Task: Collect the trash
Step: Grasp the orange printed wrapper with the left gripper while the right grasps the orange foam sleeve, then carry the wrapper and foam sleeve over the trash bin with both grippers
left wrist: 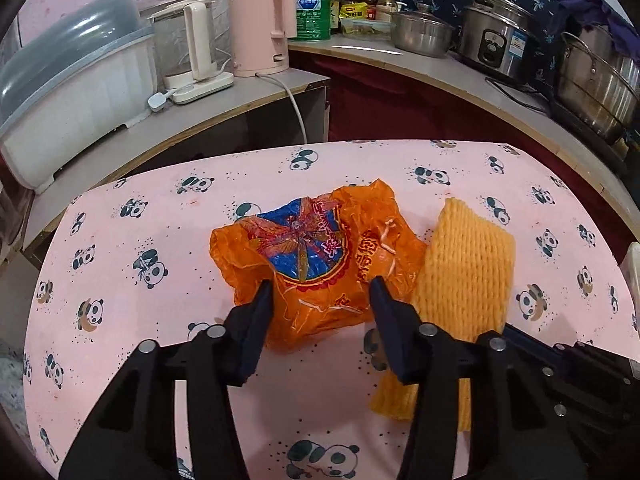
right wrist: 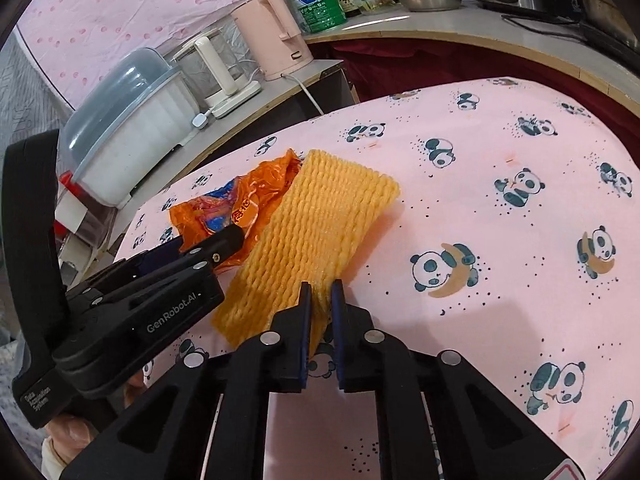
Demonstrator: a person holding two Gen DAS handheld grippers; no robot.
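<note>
A crumpled orange plastic bag (left wrist: 316, 252) with a blue and red print lies on the pink panda tablecloth (left wrist: 160, 240). My left gripper (left wrist: 322, 292) is open, its jaws on either side of the bag's near part. A yellow foam fruit net (left wrist: 464, 272) lies right of the bag. In the right wrist view my right gripper (right wrist: 320, 294) is shut on the near edge of the foam net (right wrist: 316, 232). The bag (right wrist: 240, 208) and the left gripper (right wrist: 208, 246) show to its left.
Beyond the table's far edge a counter holds a white lidded tub (left wrist: 76, 96), a glass kettle (left wrist: 192, 52), a pink kettle (left wrist: 262, 28), a green tin (left wrist: 314, 10), steel pots (left wrist: 424, 32) and a rice cooker (left wrist: 496, 36). A cord (left wrist: 296, 108) hangs down.
</note>
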